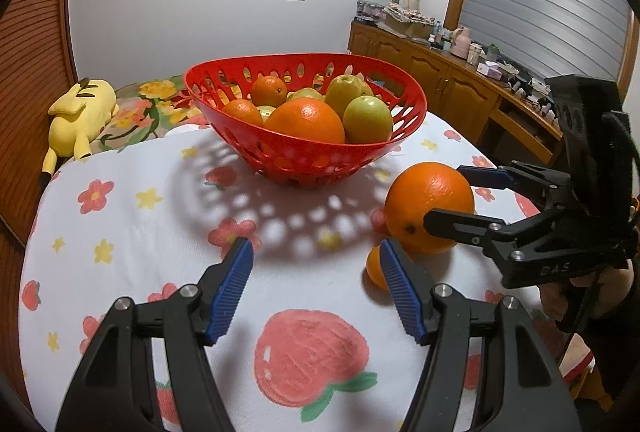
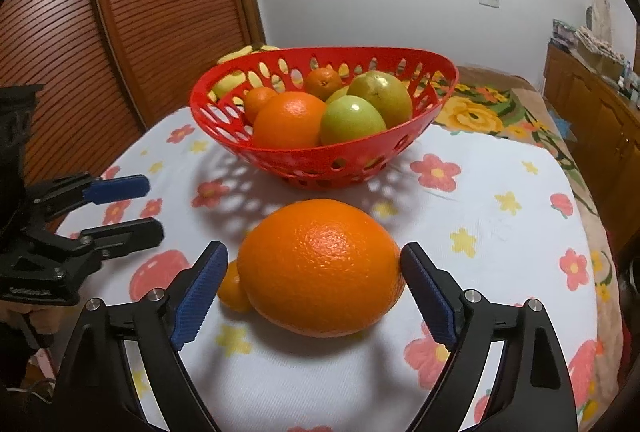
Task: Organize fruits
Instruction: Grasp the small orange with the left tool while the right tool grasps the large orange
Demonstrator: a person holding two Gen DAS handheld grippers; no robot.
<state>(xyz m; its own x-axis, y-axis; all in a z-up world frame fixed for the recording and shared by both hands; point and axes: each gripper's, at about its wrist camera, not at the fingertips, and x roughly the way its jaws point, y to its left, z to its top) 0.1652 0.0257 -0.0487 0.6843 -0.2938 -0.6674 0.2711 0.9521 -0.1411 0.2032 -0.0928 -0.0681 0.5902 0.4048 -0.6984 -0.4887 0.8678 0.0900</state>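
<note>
A big orange (image 2: pixel 320 268) lies on the flowered cloth between the fingers of my right gripper (image 2: pixel 314 250), which is open; the right pad stands close to the peel and the left pad (image 2: pixel 196 296) stands clear of it. A small orange (image 2: pixel 234 292) rests against the big one's left side. The red perforated basket (image 2: pixel 320 168) behind holds several oranges and green fruits. In the left wrist view my left gripper (image 1: pixel 314 252) is open over bare cloth, just left of the small orange (image 1: pixel 374 272), the big orange (image 1: pixel 430 206) and the right gripper (image 1: pixel 444 194). The basket (image 1: pixel 304 156) stands beyond.
A white cloth (image 1: pixel 140 232) printed with flowers and strawberries covers the table. A yellow plush toy (image 1: pixel 80 116) lies on a floral blanket at the far left. A cluttered wooden cabinet (image 1: pixel 460 88) runs along the right, and a slatted wooden door (image 2: pixel 120 12) stands at the left.
</note>
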